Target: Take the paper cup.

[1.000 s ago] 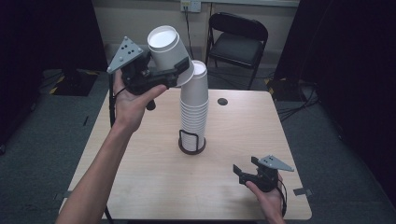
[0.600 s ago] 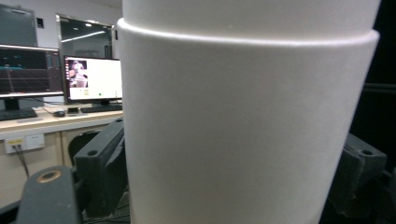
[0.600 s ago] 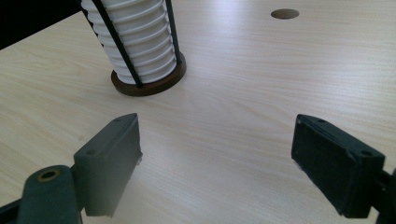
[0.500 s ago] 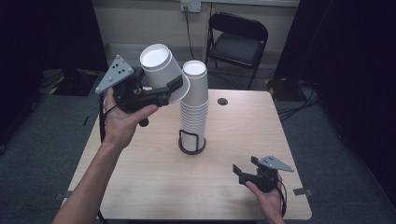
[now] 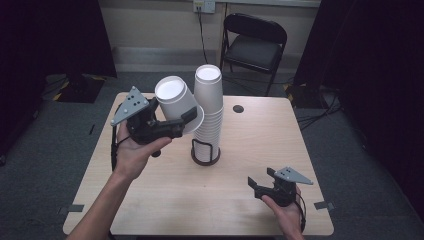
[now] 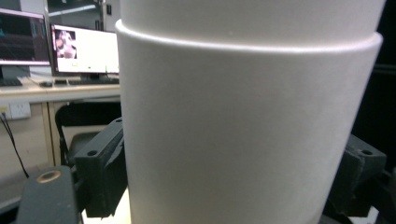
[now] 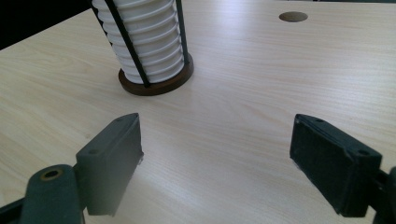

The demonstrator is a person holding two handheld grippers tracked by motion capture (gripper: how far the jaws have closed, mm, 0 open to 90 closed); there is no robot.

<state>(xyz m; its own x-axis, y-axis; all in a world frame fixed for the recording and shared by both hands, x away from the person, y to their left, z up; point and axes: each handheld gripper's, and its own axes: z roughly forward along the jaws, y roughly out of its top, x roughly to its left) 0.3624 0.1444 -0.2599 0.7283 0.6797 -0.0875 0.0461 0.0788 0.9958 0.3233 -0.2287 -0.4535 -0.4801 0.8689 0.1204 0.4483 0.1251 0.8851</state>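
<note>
A white paper cup (image 5: 176,101) is tilted, bottom towards the camera, with my left gripper (image 5: 189,120) shut on its lower wall. In the left gripper view the cup (image 6: 243,130) sits between both black fingers (image 6: 105,172). It hangs just left of a tall stack of white cups (image 5: 209,105) standing in a black wire holder (image 5: 205,152) at the table's middle. My right gripper (image 5: 261,182) rests open near the front right of the table; its jaws (image 7: 217,158) have nothing between them and face the stack (image 7: 142,32) and its holder base (image 7: 156,84).
The light wooden table (image 5: 260,135) has a round cable hole (image 5: 238,108) at the back. A black folding chair (image 5: 255,42) stands behind it. Monitors (image 6: 84,49) on a desk appear in the left gripper view.
My left hand has come down with the cup, from above the stack's top to beside its upper half. The right gripper has stayed put.
</note>
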